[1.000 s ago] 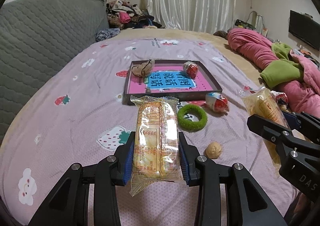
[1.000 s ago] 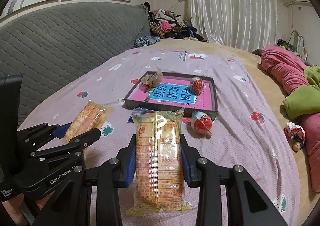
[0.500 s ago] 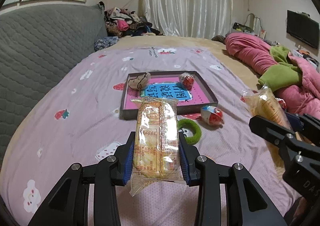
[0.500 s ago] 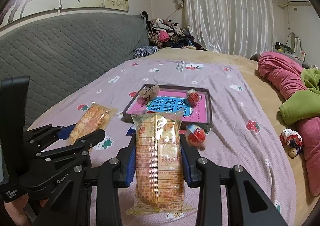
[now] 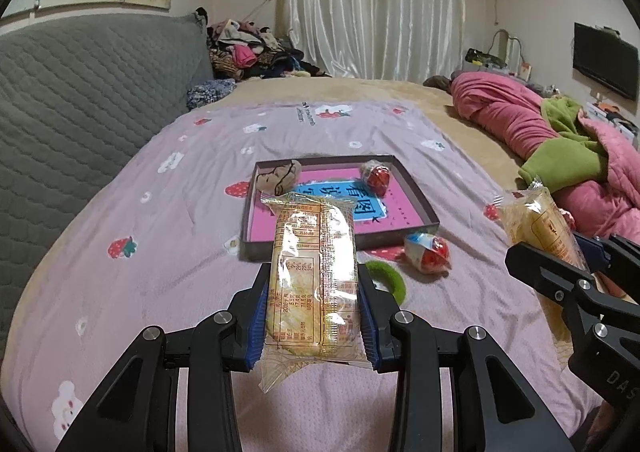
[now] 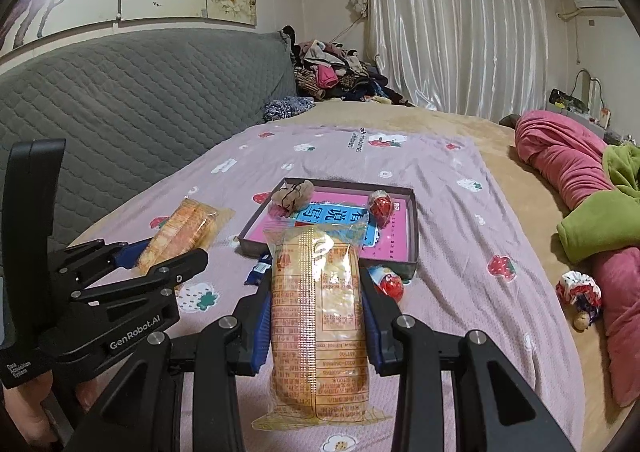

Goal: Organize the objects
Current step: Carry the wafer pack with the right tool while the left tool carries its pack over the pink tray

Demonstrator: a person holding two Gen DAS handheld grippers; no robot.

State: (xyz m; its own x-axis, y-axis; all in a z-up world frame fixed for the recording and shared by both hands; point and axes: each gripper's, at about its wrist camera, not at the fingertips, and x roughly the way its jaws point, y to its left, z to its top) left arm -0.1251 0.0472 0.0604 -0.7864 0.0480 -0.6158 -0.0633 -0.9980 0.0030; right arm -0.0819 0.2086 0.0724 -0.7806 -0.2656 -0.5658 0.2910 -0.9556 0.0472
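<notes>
My left gripper [image 5: 314,284] is shut on a yellow cracker packet [image 5: 314,276] and holds it above the pink bedspread. My right gripper [image 6: 318,292] is shut on a second yellow cracker packet [image 6: 318,312]; it also shows at the right of the left wrist view [image 5: 540,224]. Ahead lies a shallow dark box [image 5: 416,196] with a pink and blue bottom, holding a brown pouch [image 5: 278,178] and a red wrapped toy [image 5: 376,176]. Another red wrapped toy [image 5: 428,258] and a green ring [image 5: 388,280] lie in front of the box.
A grey quilted headboard [image 5: 80,92] runs along the left. Pink and green bedding [image 5: 560,148] is heaped at the right. A small blue wrapper [image 6: 258,270] lies near the box. A small doll [image 6: 580,292] lies by the bedding. Clothes [image 5: 248,52] are piled at the back.
Both grippers have risen and drawn back from the box, each still holding its packet. The small tan ball seen earlier by the ring is out of sight.
</notes>
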